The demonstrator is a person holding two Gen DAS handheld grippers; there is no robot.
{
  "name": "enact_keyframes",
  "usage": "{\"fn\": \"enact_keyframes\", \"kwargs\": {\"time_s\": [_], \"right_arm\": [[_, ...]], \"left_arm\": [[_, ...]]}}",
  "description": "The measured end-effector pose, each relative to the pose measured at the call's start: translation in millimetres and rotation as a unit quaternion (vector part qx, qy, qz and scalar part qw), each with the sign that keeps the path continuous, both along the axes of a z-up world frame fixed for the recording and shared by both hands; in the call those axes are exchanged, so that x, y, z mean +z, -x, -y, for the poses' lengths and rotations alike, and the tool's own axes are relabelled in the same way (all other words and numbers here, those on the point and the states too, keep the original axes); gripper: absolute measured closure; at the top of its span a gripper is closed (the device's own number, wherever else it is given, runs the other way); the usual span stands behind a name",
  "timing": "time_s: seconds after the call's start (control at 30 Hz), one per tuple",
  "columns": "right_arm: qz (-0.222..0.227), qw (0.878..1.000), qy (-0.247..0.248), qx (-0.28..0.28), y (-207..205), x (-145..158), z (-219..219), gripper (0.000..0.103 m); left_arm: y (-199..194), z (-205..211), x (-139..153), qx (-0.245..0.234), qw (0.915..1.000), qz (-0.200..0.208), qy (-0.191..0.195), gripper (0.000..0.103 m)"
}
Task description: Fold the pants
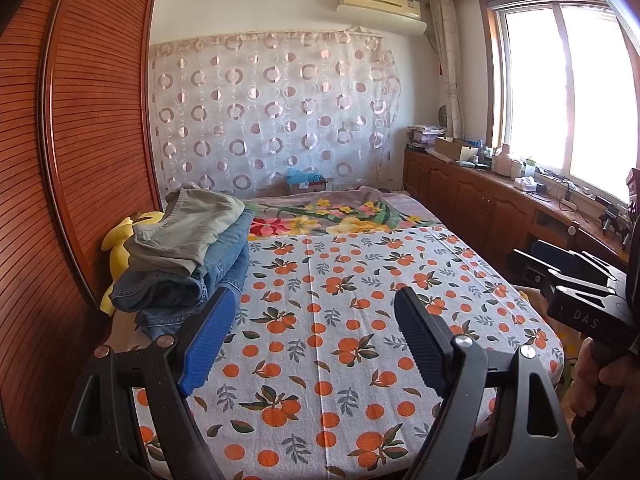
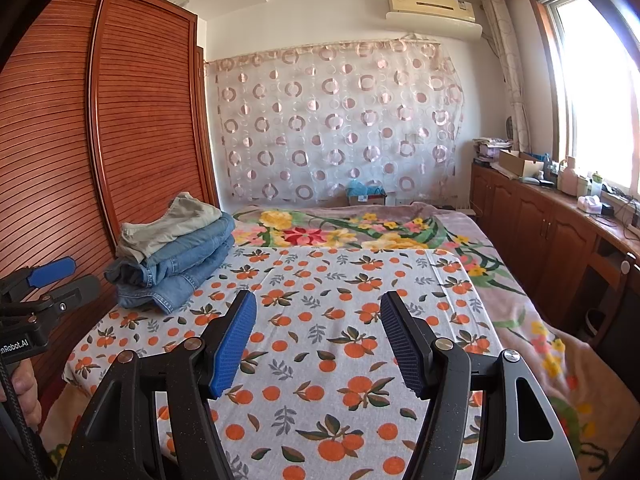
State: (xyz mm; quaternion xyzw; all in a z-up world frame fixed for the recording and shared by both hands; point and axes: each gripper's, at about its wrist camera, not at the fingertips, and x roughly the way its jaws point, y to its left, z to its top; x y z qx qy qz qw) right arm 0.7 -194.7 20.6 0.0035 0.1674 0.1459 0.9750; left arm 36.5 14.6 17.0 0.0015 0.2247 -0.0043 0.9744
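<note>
A stack of folded pants lies at the bed's far left, khaki pants on top of blue jeans. My left gripper hovers open above the orange-print sheet, its blue-padded fingers empty, the stack just beyond its left finger. My right gripper is open too, over the sheet, nothing between its pads. The left gripper also shows at the left edge of the right wrist view, and the right gripper's body at the right edge of the left wrist view.
A slatted wooden wardrobe stands close on the left. A yellow plush toy lies behind the stack. A floral blanket covers the far bed. A wooden cabinet with clutter runs under the window on the right.
</note>
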Motion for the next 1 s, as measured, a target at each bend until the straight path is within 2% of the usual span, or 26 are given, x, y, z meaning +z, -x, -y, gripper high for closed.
{"fn": "enact_keyframes", "kwargs": {"time_s": [1.0], "right_arm": [[-0.002, 1.0, -0.002, 0.0, 0.5, -2.2, -3.1, 0.036]], "left_arm": [[0.3, 0.5, -0.1, 0.0, 1.0, 0.0, 0.0, 0.021]]}}
